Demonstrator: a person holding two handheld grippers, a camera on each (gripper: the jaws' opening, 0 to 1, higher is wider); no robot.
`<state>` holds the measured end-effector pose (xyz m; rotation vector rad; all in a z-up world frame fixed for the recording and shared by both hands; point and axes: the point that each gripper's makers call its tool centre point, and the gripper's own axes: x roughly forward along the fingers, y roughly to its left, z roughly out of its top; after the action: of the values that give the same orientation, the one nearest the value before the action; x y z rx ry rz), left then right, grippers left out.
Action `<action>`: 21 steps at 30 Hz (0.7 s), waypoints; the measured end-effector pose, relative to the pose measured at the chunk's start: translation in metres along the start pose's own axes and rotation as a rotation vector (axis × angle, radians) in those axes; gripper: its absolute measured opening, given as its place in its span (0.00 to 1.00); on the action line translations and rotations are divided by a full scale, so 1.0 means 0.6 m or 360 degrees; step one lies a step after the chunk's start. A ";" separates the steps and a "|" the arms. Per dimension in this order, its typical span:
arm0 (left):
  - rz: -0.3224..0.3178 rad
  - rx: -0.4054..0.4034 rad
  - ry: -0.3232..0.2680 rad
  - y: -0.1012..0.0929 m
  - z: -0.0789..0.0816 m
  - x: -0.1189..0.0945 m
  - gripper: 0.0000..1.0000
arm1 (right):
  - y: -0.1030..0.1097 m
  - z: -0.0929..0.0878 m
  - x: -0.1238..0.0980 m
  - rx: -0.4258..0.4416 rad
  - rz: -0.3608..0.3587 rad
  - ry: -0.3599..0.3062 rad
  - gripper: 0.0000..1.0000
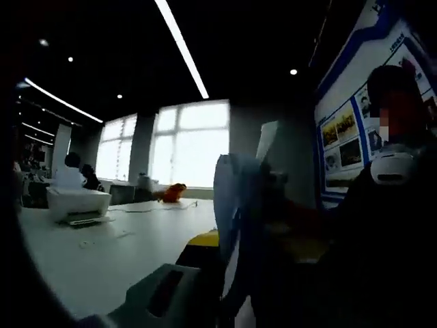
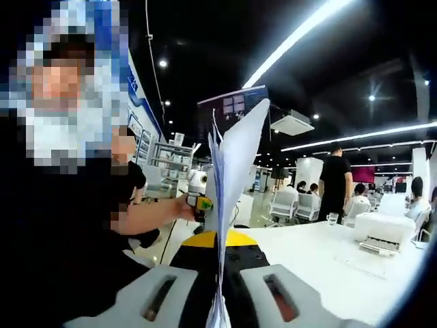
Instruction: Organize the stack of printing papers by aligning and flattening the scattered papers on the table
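Observation:
A stack of white printing papers (image 2: 229, 171) stands upright on edge, fanned a little at its top, and runs down between the two grey jaws of my right gripper (image 2: 220, 301), which is shut on it. In the left gripper view the same paper stack (image 1: 232, 198) stands edge-on in the middle. My left gripper (image 1: 229, 301) holds its lower edge against the grey left jaw, while the right jaw is lost in shadow. A person's hand (image 2: 183, 206) reaches in from the left behind the sheets.
The white table (image 1: 123, 253) stretches away with a white printer (image 1: 76, 203) on it; the table (image 2: 321, 260) and printer (image 2: 382, 232) also appear on the right. An orange object (image 1: 174, 193) lies far back. A person in black (image 2: 334, 181) stands near chairs (image 2: 283, 205). A poster wall (image 1: 348, 130) is close.

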<state>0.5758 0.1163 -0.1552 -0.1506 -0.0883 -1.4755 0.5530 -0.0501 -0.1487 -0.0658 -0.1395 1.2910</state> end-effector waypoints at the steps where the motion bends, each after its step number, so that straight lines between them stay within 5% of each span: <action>1: 0.0041 -0.0005 0.0001 -0.001 -0.004 0.001 0.06 | 0.005 -0.009 0.005 0.0019 -0.0011 -0.0004 0.00; 6: 0.0387 0.0130 0.0148 0.026 -0.030 0.002 0.06 | -0.028 -0.062 0.011 0.0038 -0.0195 0.0093 0.00; 12: 0.0753 0.0322 0.0181 0.035 -0.031 0.009 0.06 | -0.054 -0.090 0.030 -0.0018 -0.0406 0.0139 0.00; 18: 0.0844 0.0272 0.0126 0.038 -0.039 0.002 0.06 | -0.061 -0.091 0.039 -0.0042 -0.0456 0.0164 0.00; 21: 0.0835 0.0294 0.0176 0.040 -0.058 0.004 0.15 | -0.064 -0.128 0.036 0.0127 -0.0470 0.0282 0.09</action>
<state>0.5990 0.1106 -0.1905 0.0572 -0.0870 -0.9436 0.6059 -0.0378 -0.2185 -0.0874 0.0534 0.9895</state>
